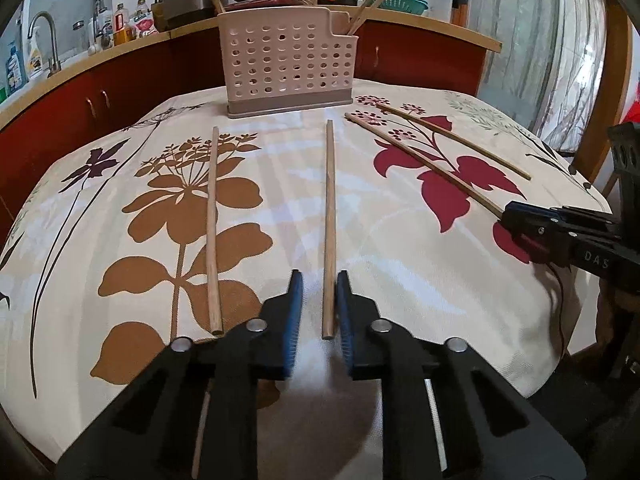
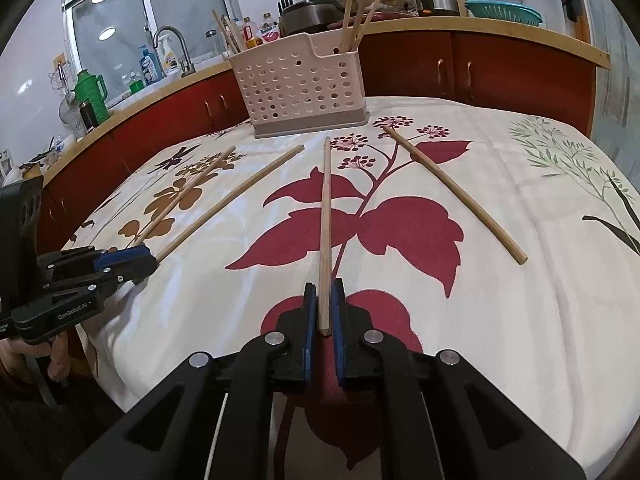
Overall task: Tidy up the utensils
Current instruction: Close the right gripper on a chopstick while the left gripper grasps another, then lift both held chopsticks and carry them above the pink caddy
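Several wooden chopsticks lie on the floral tablecloth in front of a pink perforated holder (image 1: 290, 68) (image 2: 302, 80) that has chopsticks standing in it. My left gripper (image 1: 320, 280) straddles the near end of one chopstick (image 1: 329, 216); its jaws are slightly apart, with small gaps on both sides of the stick. It also shows in the right wrist view (image 2: 138, 260). My right gripper (image 2: 324, 288) is shut on the near end of another chopstick (image 2: 326, 216), which rests on the cloth. It also shows in the left wrist view (image 1: 510, 216).
One loose chopstick (image 1: 213, 224) lies left of the left gripper, another (image 2: 452, 192) right of the right gripper. Red kitchen cabinets (image 2: 480, 64) with a counter, sink tap (image 2: 172, 44), kettle and pots stand behind the table. The table edge drops off near both grippers.
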